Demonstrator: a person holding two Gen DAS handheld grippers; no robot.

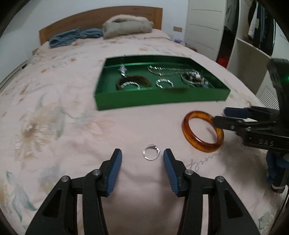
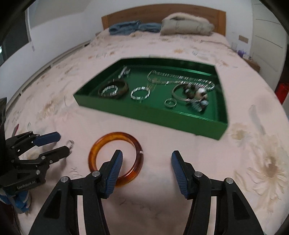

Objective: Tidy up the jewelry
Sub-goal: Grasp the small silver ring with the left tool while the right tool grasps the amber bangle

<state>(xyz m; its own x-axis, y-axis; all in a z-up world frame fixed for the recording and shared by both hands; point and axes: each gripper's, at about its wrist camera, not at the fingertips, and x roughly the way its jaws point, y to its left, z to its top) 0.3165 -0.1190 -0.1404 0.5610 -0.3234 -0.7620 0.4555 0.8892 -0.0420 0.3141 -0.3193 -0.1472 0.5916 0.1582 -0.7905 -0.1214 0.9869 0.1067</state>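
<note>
A green tray (image 1: 159,98) (image 2: 182,121) lies on the bed and holds bangles, rings and a chain necklace (image 2: 180,78). An amber bangle (image 1: 203,132) (image 2: 115,157) lies flat on the bedspread in front of it. A small silver ring (image 1: 151,154) (image 2: 71,144) lies left of the bangle. My left gripper (image 1: 142,156) (image 2: 62,142) is open, with the ring between its fingertips. My right gripper (image 2: 147,157) (image 1: 219,115) is open over the bangle's right side, its left finger inside the hoop.
The pink floral bedspread (image 1: 72,126) spreads all around. Blue cloth (image 1: 75,36) and a grey pillow (image 1: 126,26) lie by the wooden headboard (image 1: 101,17). A white wardrobe (image 1: 204,27) and open shelves with hanging clothes (image 1: 256,27) stand to the right.
</note>
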